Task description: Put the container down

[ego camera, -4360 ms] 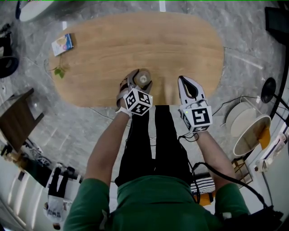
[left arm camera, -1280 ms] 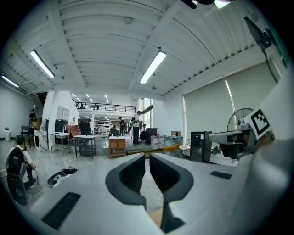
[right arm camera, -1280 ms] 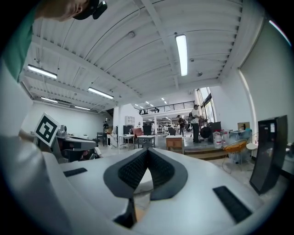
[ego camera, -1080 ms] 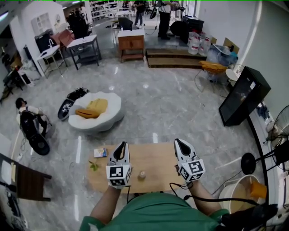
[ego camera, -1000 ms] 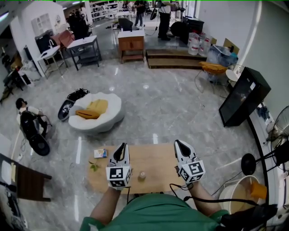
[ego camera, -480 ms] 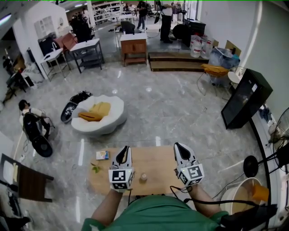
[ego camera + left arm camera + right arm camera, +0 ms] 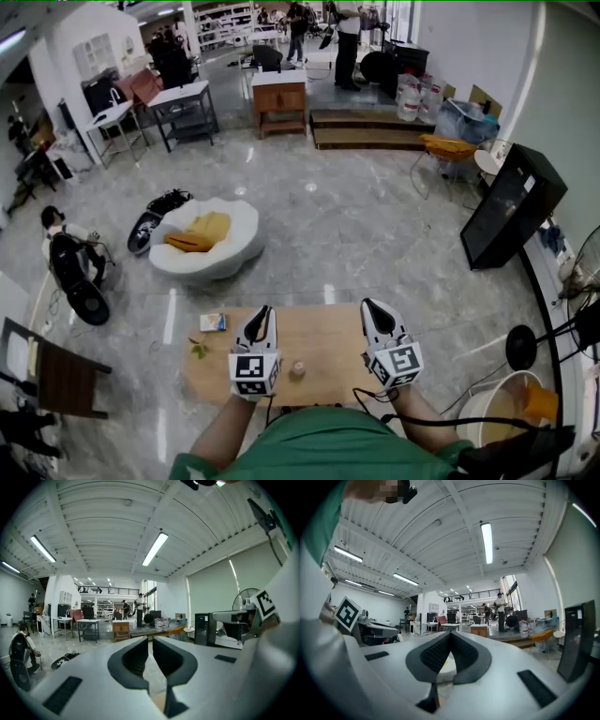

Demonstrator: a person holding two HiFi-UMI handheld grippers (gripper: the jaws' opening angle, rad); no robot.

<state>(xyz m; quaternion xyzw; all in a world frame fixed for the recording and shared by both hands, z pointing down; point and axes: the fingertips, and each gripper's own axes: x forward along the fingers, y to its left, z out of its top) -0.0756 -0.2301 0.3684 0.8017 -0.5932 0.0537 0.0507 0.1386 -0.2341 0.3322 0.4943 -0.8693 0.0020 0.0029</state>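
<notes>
Head view: the big change is that the container [image 7: 298,369] isn't in the left gripper [image 7: 262,312] any more. A few seconds back those jaws were round it at the table's near edge; now it stands upright on the wooden table [image 7: 323,336] by itself, between the 2 grippers and touching neither. The camera has also tipped up to take in the whole room. So I'd call the put-down done. The container is a small pale cylinder with a round top. The tabletop is a smooth oval of light wood grain, on glossy grey marble-look floor. A little box [image 7: 212,322] and a green sprig [image 7: 198,350] sit at the far left end.

Left gripper view: white moulded shell, dark pads [image 7: 136,656], jaws closed to a thin slit with nothing in them.

Right gripper view: the right gripper [image 7: 367,306] is closed as well, its ribbed dark pads [image 7: 461,653] meeting at the tips, empty.
</notes>
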